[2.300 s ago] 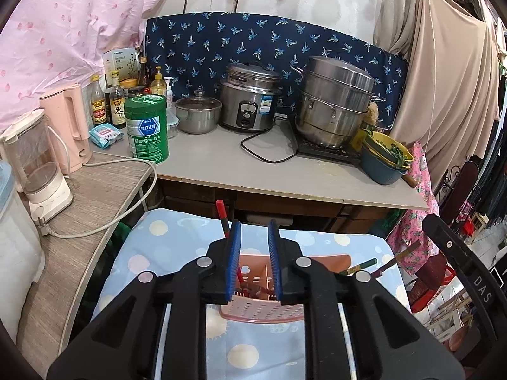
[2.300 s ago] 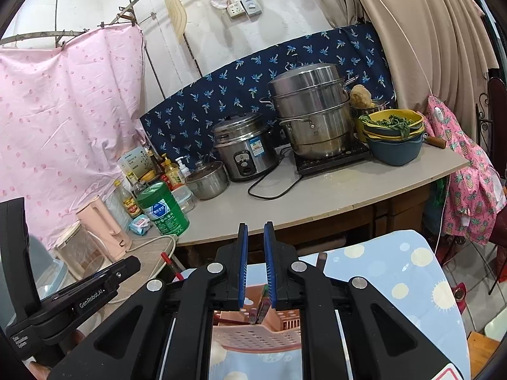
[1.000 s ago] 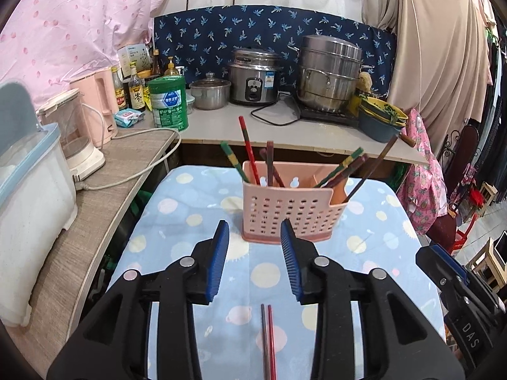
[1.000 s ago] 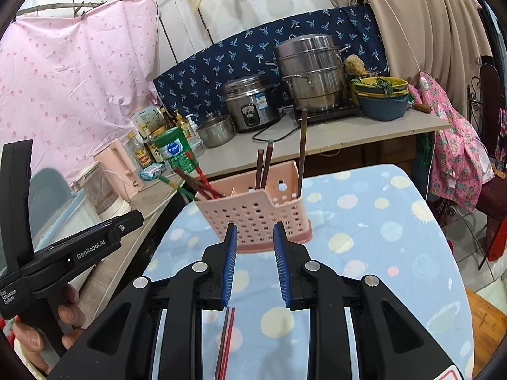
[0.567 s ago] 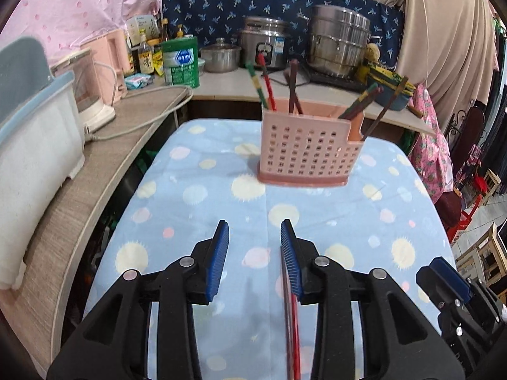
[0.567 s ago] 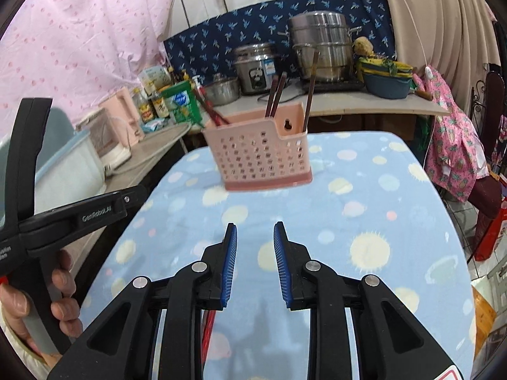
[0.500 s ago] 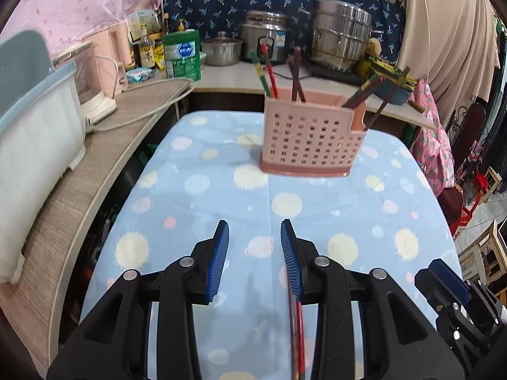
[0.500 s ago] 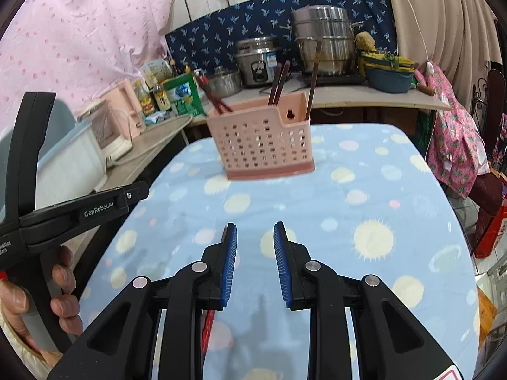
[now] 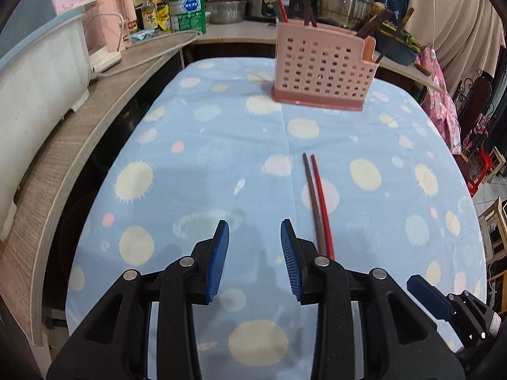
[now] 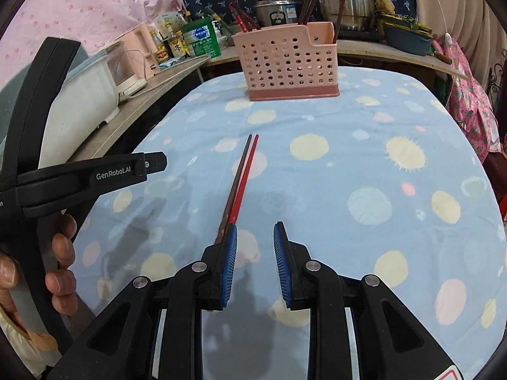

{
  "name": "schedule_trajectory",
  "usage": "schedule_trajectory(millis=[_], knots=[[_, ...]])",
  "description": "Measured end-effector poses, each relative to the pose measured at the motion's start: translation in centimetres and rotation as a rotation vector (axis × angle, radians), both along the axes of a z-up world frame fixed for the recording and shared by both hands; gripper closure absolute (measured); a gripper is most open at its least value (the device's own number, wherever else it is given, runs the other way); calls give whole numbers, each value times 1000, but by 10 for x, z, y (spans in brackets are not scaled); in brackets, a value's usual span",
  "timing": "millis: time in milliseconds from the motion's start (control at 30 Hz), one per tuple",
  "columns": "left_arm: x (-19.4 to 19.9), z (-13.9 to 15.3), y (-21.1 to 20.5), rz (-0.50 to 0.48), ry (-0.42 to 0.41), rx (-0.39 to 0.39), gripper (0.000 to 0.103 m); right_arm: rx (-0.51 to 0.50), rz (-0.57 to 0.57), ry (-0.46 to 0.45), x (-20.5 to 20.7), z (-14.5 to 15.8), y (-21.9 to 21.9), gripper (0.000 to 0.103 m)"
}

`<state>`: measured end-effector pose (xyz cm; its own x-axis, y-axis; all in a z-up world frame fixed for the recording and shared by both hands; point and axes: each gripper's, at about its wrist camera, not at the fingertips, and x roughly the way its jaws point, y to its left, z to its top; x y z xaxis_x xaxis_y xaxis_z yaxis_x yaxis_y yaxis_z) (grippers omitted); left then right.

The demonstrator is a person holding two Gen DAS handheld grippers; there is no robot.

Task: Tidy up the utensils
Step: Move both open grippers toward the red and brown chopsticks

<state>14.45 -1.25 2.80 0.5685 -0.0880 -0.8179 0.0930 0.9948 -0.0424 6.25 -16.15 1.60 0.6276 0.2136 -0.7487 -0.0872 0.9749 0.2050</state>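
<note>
Looking out along my left gripper (image 9: 254,259): jaws spread wide, nothing between them, hovering low over the tabletop (image 9: 196,145). Just off my right-hand jaw lie two chopsticks (image 9: 317,199), one brown, one red, side by side and touching, tips pointing away from me. Straight ahead and well beyond them stands the pink basket (image 9: 321,68), upright, with more sticks leaning out of its compartments, so that is where I judge this loose pair belongs. I reckon I'm open like this to take them next. The cloth is blue with pale suns and dots; to my left runs a wooden counter with a white tub (image 9: 38,72), and behind the basket sit pots and bottles.

Now my right gripper (image 10: 255,259): also open and empty. The chopsticks (image 10: 240,177) run forward from just beside my left-hand jaw, their near ends hidden behind it; whether they touch it I can't tell. The basket (image 10: 290,65) stands far ahead. Off to my left, my other hand (image 10: 61,253) grips the black handle. Pink sheet on the wall, blue patterned cloth behind the pots.
</note>
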Motion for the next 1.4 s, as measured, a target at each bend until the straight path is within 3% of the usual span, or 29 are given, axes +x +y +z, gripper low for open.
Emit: schedule_trajectory(millis=[533, 867, 1133, 1300, 1400], knots=[[-19, -30, 15, 4, 85, 24, 70, -34, 68, 88, -12, -37, 33, 79], [-21, -39, 15, -6, 110, 23, 70, -66, 83, 75, -12, -40, 39, 79], [-26, -41, 6, -36, 117, 19, 68, -97, 56, 70, -14, -42, 32, 96], [-31, -41, -2, -59, 115, 17, 55, -87, 5, 69, -15, -42, 14, 96], [-36, -43, -9, -80, 122, 12, 54, -78, -36, 68, -18, -42, 0, 97]])
